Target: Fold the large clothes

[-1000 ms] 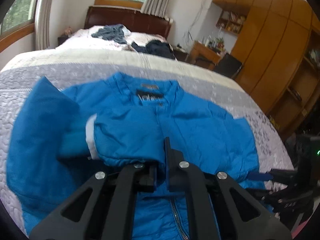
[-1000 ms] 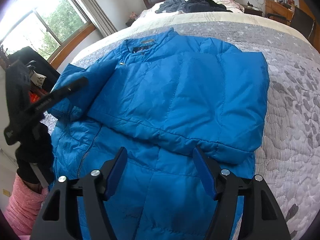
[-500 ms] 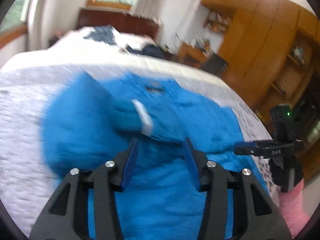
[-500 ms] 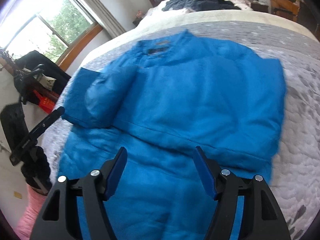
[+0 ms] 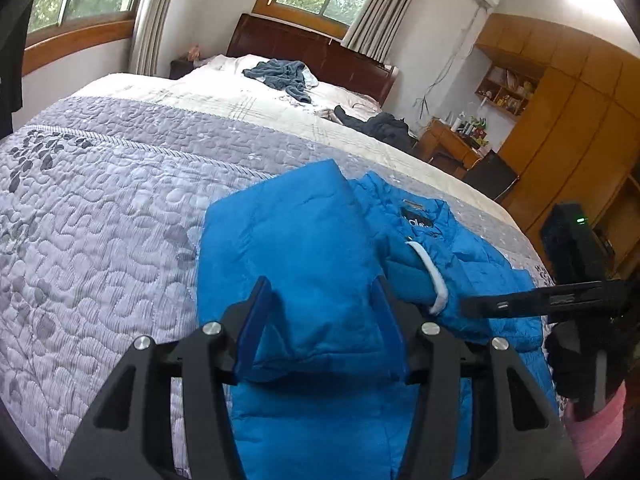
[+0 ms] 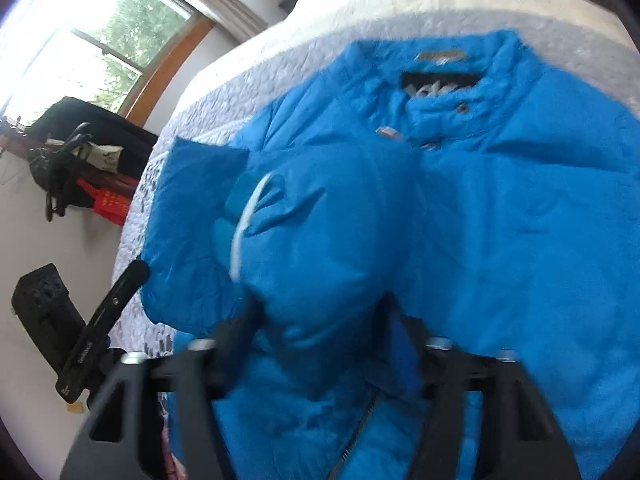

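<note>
Left wrist view: left claw [image 5: 320,320] gapes empty above the puffy, slippery blue jacket [image 5: 304,264]; pinch at a hem. Right claw [image 6: 320,344] also spread, empty.

bright blue jacket [image 5: 312,248] with white cuff trim [image 5: 430,272], grey leaf-patterned quilt [image 5: 100,200], blue-padded black gripper fingers [image 5: 256,320]

jacket [image 5: 320,248]: bright blue, padded, lying flat on the bed, collar at the far end
front: facing up, zip running toward the near edge
sleeve [image 6: 320,240]: folded across the chest, white-trimmed cuff showing
</note>
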Tool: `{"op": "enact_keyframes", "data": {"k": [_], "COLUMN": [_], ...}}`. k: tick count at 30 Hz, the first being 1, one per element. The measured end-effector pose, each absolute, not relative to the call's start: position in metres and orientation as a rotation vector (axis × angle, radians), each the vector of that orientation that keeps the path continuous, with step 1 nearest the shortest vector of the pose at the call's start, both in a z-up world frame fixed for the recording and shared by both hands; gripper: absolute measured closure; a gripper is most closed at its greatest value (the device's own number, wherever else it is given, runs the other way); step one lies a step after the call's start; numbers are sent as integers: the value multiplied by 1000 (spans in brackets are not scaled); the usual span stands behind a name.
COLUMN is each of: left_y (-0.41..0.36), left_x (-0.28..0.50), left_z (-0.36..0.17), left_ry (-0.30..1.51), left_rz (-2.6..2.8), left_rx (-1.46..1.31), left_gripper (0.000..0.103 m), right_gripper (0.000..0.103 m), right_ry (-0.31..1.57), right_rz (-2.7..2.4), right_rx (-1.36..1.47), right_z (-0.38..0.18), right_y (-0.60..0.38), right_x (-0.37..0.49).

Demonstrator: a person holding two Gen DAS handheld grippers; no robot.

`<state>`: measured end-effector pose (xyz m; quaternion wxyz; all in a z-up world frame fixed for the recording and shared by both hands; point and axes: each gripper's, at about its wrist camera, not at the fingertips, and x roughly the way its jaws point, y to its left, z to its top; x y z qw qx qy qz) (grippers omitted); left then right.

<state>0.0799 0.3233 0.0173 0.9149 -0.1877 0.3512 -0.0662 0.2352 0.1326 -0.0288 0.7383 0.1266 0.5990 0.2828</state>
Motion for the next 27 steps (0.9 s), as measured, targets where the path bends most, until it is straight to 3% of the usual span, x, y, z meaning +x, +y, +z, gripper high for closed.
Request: {"op": "enact_keyframes", "data": {"k": [3, 6, 11, 18, 24, 27], "left_y": [323, 320, 299, 262, 264, 270], "left_x": [78, 76, 82, 120, 132, 128], "left_z": [24, 31, 38, 1, -23, -17], "left_ry": [703, 691, 697, 826, 871, 867], "left_rz": [-127, -141, -187, -218, -194, -199], "left_rx": [-367, -370, -342, -306, -287, -316], "left_gripper": [51, 51, 50, 50, 50, 50], "right_gripper": [77, 83, 83, 81, 74, 63], "right_ry": [1297, 1249, 1164, 1236, 1268, 1231], "right_rz": [623, 629, 572, 502, 491, 449], "right_rx": [260, 258, 262, 328, 350, 296], "right_z": [-26, -7, 25, -14, -38, -22], "right_y": [134, 119, 77, 46, 40, 41], "right_x": [232, 225, 213, 225, 230, 224]}}
